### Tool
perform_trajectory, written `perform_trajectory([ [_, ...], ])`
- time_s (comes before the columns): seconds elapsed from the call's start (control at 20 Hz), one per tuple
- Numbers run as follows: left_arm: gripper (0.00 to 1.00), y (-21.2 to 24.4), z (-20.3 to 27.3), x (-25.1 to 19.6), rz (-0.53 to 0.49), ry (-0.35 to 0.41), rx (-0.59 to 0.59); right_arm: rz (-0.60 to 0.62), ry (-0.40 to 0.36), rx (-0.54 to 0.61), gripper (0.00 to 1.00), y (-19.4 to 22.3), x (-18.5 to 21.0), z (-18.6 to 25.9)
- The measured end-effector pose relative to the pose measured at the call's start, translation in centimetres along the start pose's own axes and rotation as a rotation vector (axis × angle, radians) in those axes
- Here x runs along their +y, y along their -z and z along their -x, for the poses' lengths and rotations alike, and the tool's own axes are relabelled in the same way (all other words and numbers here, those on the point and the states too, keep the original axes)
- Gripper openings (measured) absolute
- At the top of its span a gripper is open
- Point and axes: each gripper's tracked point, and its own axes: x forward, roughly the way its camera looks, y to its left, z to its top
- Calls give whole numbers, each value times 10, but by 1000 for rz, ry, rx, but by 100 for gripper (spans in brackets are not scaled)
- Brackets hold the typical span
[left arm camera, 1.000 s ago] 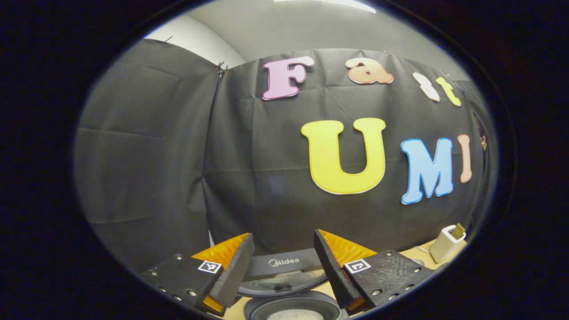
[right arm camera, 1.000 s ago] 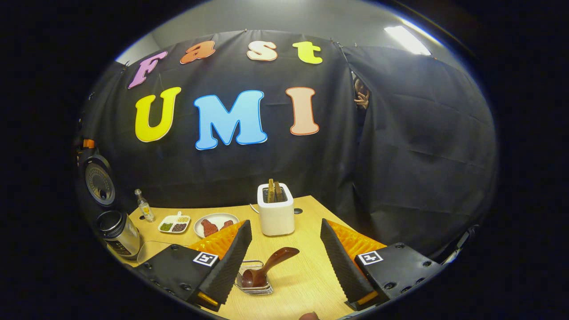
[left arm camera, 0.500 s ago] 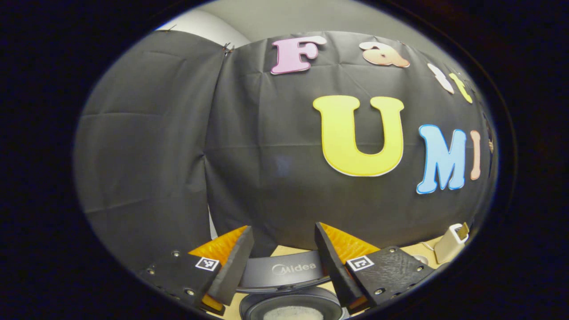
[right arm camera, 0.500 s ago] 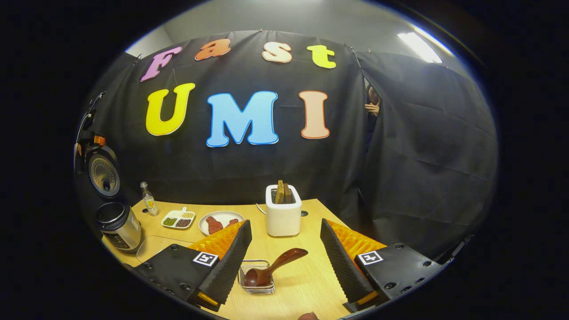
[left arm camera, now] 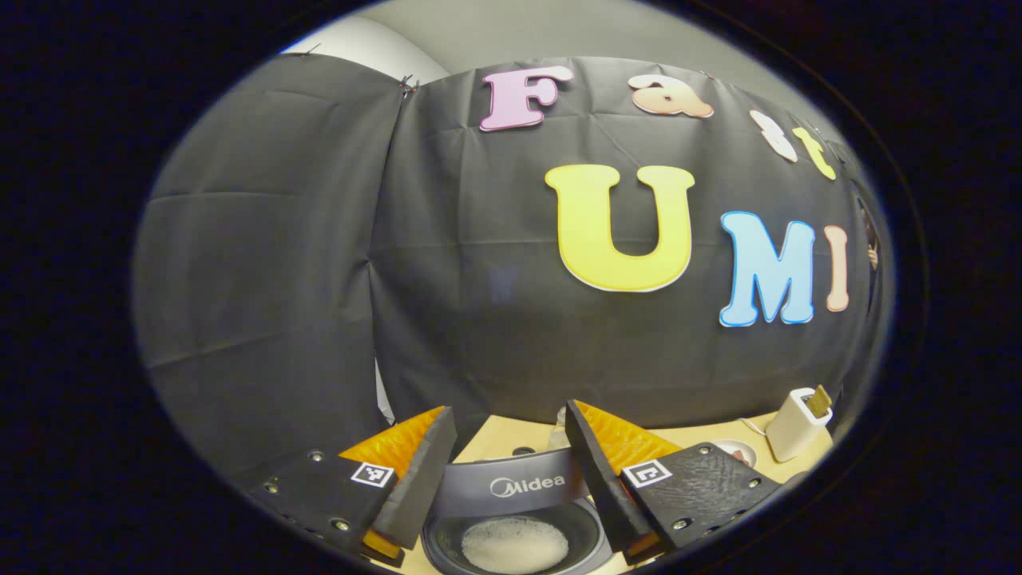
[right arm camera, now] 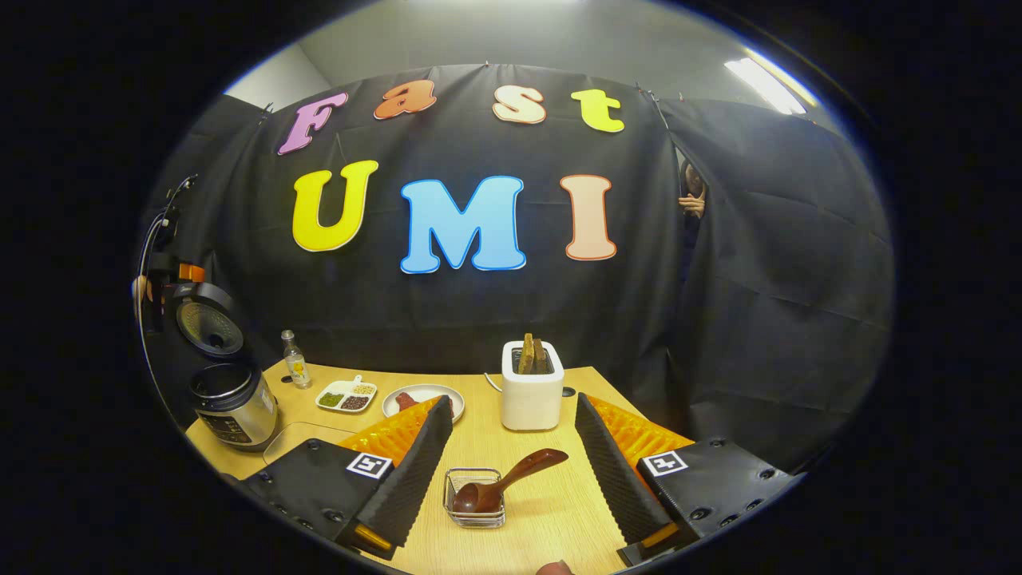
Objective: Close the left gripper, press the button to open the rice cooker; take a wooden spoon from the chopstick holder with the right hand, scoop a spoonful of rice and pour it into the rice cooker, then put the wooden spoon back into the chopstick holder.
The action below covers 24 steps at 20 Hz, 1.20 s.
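- On the table in the right gripper view, a white toaster with two slices stands near the far edge, with a white plate of reddish food and a small divided dish to its left and a little bottle beyond them.
- The rice cooker stands at the table's left edge with its lid raised upright; nothing lies between it and the wooden spoon.
- The wooden spoon rests bowl-down in the wire chopstick holder near the front edge, its dark handle slanting up to the right.
- The right gripper hangs above the holder, its fingers spread wide on either side and touching neither holder nor spoon.
- The left gripper view looks down into the cooker's dark pot, where a pale mound of rice lies, with the grey lid edge just behind.
- The left gripper has its fingers apart, empty, flanking the lid edge.
- The toaster sits far right there.
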Motion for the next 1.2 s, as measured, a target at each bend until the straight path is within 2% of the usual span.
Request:
perform_trajectory([
  [0.5, 87, 95, 52, -23, 3, 5, 104, 17, -75, 15, 98, 7, -10, 17],
  [0.85, 88, 157, 54, -29, -13, -12, 160, 32, -80, 34, 98, 13, -22, 22],
  [1.0, 87, 188, 46, -32, -28, -18, 210, 31, -78, 34, 98, 13, -24, 22],
  [1.05, 89, 198, 49, -32, -42, -23, 232, 32, -79, 34, 98, 13, -24, 21],
  [1.1, 89, 192, 46, -31, -47, -28, 178, 35, -79, 36, 98, 13, -24, 21],
  [1.2, 89, 197, 51, -29, -35, -40, 191, 40, -79, 40, 98, 15, -25, 22],
])
